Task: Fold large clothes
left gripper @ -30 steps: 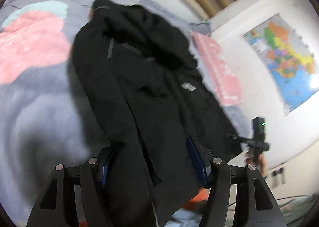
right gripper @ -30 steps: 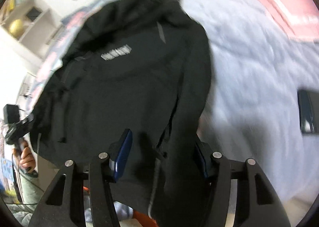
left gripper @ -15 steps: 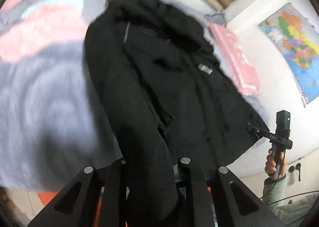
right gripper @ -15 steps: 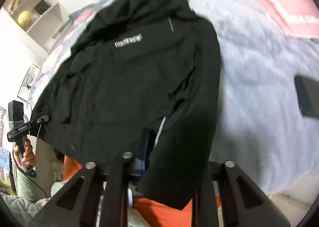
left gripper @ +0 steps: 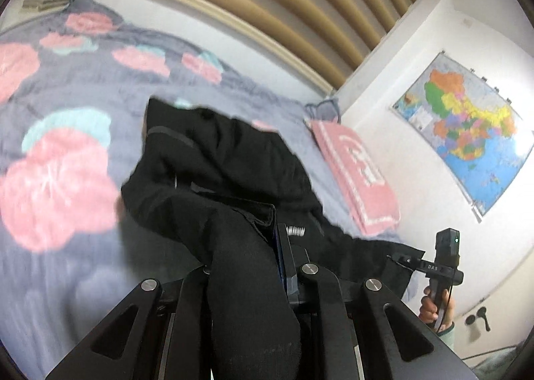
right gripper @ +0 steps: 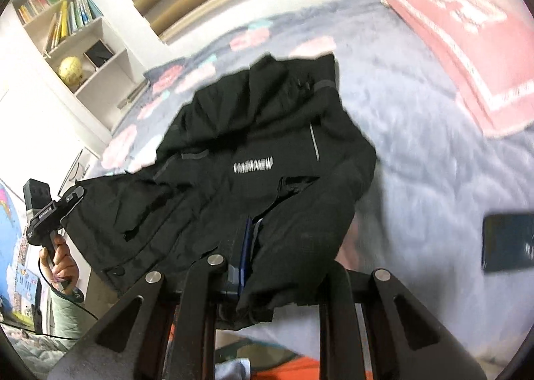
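Note:
A large black jacket (left gripper: 230, 166) with a white chest logo lies on the grey flowered bed cover (left gripper: 66, 86); it also shows in the right wrist view (right gripper: 253, 159). My left gripper (left gripper: 247, 256) is shut on the jacket's bottom hem, which drapes over its fingers. My right gripper (right gripper: 267, 246) is shut on the opposite hem corner. Both hold the hem lifted above the bed, and the jacket bunches toward its hood. Each gripper shows in the other's view, the right one (left gripper: 440, 266) and the left one (right gripper: 50, 206).
A pink cushion (left gripper: 357, 176) lies at the bed's right side, under a wall map (left gripper: 467, 133). A dark phone (right gripper: 507, 243) lies on the cover to my right. A bookshelf (right gripper: 73, 33) stands beyond the bed. Orange fabric (right gripper: 300, 363) shows below the bed edge.
Both grippers closed on the jacket's hem and lifted it forward toward the hood. The lower half of the jacket has risen off the bed and bunched up.

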A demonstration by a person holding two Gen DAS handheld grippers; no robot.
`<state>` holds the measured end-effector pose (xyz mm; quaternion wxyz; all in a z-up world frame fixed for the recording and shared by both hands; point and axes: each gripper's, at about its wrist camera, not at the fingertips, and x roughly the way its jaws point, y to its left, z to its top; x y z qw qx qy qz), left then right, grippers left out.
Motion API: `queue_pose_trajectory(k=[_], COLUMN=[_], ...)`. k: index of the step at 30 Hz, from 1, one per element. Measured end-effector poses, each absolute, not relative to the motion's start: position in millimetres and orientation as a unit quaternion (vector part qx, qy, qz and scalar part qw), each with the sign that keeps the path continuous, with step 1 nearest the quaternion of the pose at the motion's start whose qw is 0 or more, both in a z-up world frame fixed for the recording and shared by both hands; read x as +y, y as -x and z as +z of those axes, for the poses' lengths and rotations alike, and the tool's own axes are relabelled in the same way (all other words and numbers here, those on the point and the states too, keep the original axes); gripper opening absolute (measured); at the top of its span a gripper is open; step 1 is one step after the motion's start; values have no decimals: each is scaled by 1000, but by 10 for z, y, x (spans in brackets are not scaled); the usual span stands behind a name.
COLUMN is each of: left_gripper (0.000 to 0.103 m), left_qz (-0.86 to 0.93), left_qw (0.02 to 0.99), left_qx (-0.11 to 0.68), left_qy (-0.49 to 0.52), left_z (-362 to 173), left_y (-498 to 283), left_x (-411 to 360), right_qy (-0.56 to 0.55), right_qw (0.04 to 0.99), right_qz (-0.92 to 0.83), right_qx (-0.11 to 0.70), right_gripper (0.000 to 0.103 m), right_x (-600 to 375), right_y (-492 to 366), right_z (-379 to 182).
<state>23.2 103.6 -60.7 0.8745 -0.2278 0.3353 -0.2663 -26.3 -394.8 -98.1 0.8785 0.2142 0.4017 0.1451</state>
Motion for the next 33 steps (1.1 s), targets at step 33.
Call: queue_pose_trajectory(k=[33], left_gripper=[24], left_qz=[-135], left_qw=[827], left_qx=[456], left_qy=[299], left_z=[-1927], left_y=[-3736], left_x=[889], right_qy=[-280], right_qw=[840], right_qz=[45], right_qx=[462], right_gripper=[26], right_x=[-4116], right_y=[-3561], right_z=[-1939])
